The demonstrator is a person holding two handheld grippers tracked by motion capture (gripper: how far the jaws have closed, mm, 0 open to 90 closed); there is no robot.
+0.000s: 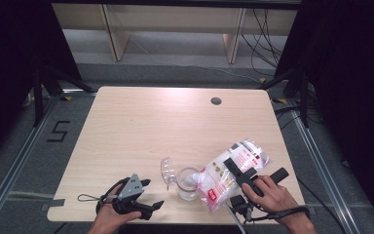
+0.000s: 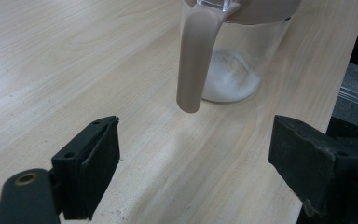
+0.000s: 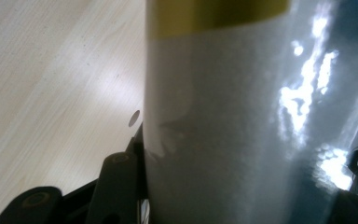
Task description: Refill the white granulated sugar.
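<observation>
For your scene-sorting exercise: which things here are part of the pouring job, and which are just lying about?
In use:
- plastic bag of white powder, clamped in the right hand-held gripper and tipped at the jug
- clear jug, some white powder in its bottom
- left hand-held gripper, open, near the jug's handle

Lying about:
- clear lid beside the jug
- round grommet in the table

My tongs [image 2: 193, 163] gape wide over the bench [image 2: 74, 60]; ahead stands a clear jug [image 2: 242, 60] with white powder [image 2: 230, 77], its beige handle [image 2: 196, 56] facing me.
</observation>
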